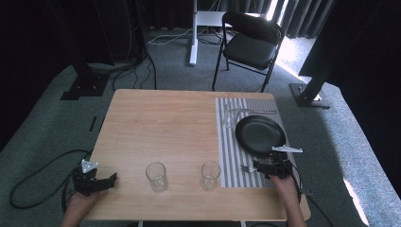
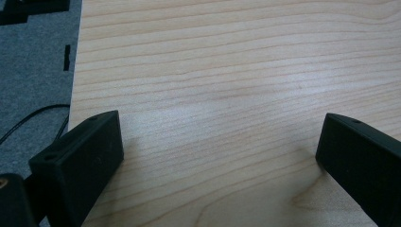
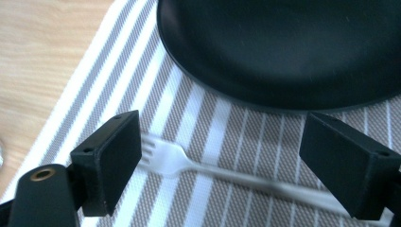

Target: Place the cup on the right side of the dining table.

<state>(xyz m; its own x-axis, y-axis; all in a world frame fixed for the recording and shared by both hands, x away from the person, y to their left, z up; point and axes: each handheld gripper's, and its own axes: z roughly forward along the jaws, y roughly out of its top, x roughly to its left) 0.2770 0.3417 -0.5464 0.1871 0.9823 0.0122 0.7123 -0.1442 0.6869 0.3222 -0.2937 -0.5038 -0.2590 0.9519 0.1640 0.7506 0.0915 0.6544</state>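
- Under both my grippers spreads the pale wooden table [image 1: 161,123]; my left gripper [image 2: 217,156] hangs over bare wood at its near corner, jaws wide with nothing between them.
- Beneath my right gripper [image 3: 220,158] lies the grey-and-white striped woven placemat [image 3: 142,80].
- Just beyond my right jaws sits the round black plate [image 3: 283,47].
- Between those wide-open jaws lies the clear plastic fork [image 3: 189,163], tines near one jaw, untouched.

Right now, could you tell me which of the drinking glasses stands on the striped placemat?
The glass at the far corner of the striped placemat, behind the black plate. The other two glasses stand on bare wood.
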